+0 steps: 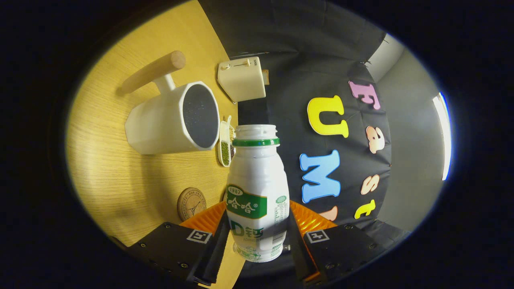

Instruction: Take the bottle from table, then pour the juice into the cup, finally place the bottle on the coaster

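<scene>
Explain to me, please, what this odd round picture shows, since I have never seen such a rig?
A person holds a hand tool with two jaws; there is no robot arm. The camera rides on that tool and looks forward along the jaws, so the gripper appears at the bottom. It is tilted, so the table looks tipped. The jaws are shut on a white bottle with its cap off. Beyond it on the wooden table stand a white cup with a wooden handle, a small dish of beans and a cream toaster. A round coaster lies beside the left jaw. The plan is to pour juice into the cup.
</scene>
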`<state>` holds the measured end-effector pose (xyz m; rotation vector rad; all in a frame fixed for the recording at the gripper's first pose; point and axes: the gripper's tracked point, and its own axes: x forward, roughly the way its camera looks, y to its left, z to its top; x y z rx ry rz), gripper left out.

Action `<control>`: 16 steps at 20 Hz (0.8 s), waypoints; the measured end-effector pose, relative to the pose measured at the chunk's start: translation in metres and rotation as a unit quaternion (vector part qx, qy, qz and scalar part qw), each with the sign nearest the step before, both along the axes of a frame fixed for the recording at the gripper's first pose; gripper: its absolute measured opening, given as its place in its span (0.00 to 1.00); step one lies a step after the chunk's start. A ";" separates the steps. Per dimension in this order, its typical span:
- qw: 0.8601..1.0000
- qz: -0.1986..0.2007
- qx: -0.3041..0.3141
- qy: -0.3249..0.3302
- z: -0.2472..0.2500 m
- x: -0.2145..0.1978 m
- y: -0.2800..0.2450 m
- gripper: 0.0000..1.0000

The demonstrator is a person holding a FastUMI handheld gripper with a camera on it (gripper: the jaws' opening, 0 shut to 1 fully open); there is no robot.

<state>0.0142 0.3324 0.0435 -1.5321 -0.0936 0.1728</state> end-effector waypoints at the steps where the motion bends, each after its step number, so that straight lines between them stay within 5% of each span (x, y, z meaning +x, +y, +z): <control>1: 1.000 0.000 -0.004 0.000 0.000 0.000 0.001 0.71; 16: 0.999 -0.003 -0.053 -0.011 0.002 0.001 0.000 0.71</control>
